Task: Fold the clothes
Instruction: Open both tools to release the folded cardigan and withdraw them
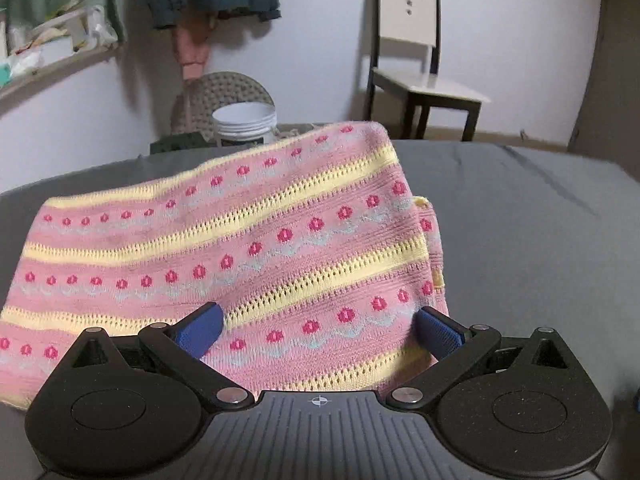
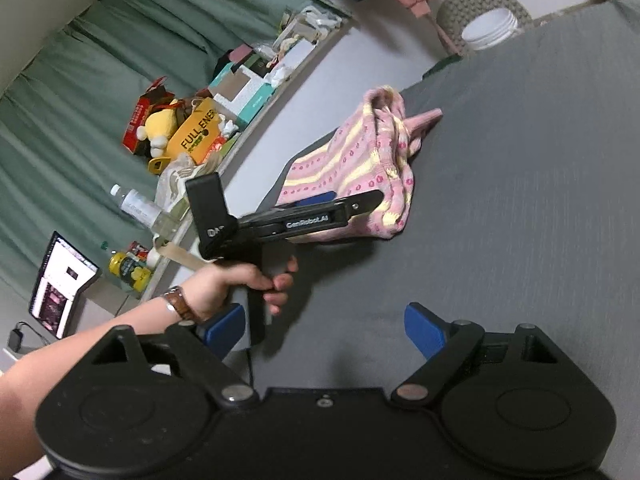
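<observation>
- While the pink knitted garment [image 1: 240, 248] lies bunched in a heap near the edge of the grey bed sheet [image 1: 540, 220], the left gripper [image 1: 318, 330] is pushed right up against it, jaws spread wide with knit between and in front of the blue pads [image 1: 202, 330]; nothing is pinched.
- Seen from the right wrist, a hand [image 2: 244, 284] holds that left tool by its handle, level with the heap's lower hem.
- The right gripper [image 2: 324, 330] hangs over bare sheet, well apart from the garment, jaws apart and empty.
- Judging by the crumpled layers, folding proper has not begun; the step in hand looks like taking hold of an edge to spread the piece flat.
- Next move likely calls for closing on a single layer of hem, not the whole bundle, and bringing the right tool across to a second corner.
- A white bucket [image 1: 245, 122] and a chair [image 1: 416, 52] stand past the far edge; the cluttered ledge [image 2: 224, 104] with a yellow plush toy [image 2: 158, 126] runs alongside. None blocks the sheet, though the garment sits near the ledge-side edge.
</observation>
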The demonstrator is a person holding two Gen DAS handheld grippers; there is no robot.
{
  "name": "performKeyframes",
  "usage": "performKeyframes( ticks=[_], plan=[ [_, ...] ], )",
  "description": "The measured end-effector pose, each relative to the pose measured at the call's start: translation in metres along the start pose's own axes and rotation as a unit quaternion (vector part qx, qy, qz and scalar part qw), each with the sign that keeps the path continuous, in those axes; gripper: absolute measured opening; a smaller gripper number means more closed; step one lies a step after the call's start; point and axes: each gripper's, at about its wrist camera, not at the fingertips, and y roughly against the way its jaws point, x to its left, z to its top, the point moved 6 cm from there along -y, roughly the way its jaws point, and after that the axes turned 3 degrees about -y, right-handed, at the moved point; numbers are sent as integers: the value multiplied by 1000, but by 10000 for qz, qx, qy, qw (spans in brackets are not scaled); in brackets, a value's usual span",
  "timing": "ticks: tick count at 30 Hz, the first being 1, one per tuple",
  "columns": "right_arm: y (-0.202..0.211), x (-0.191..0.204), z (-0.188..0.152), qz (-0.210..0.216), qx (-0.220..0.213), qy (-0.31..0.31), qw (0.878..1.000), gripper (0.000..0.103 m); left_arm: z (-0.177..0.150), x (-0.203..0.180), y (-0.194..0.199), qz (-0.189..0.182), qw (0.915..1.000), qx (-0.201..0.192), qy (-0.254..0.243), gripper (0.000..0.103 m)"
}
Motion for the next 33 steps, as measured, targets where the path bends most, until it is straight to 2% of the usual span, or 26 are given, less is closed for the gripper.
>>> performKeyframes(
  ticks=[3, 5, 7, 9, 13, 15, 17, 22, 25, 28, 33],
  plan=[
    [4, -1, 4, 81, -57, -90, 9999, 87, -6, 1, 4, -26, 9997, -68, 223, 102],
    [9, 0, 9, 144, -154, -121, 9997, 88, 6, -1, 22, -230, 9975, -571, 345, 103],
    [12, -2, 12, 183, -229, -181, 9994, 89, 22, -4, 29, -372, 9918, -1074, 584, 103],
    [13, -6, 14, 220, -244, -266, 9991, 90, 40, -4, 22, -506, 9888, -1096, 882, 103],
    [11, -15, 13, 169, -150, -345, 9991, 90, 64, -5, -12, -518, 9850, -902, 1374, 102],
    [12, -18, 13, 135, -150, -412, 9989, 90, 64, -4, -34, -666, 9814, -605, 1695, 102],
    [15, -21, 16, 154, -185, -513, 9984, 91, 54, -6, -55, -646, 9796, -228, 1887, 102],
    [18, -24, 22, 188, -272, -570, 9978, 92, 40, -21, -64, -457, 9866, -91, 1563, 102],
    [18, -28, 27, 184, -308, -483, 9982, 92, 46, -21, -46, -462, 9881, 30, 1470, 102],
    [18, -37, 27, -179, -343, -211, 9990, 92, 53, -10, -5, -446, 9795, -13, 1963, 102],
    [15, -36, 27, -144, -366, -205, 9990, 92, 39, -19, 80, -101, 9849, 432, 1674, 102]
  ],
)
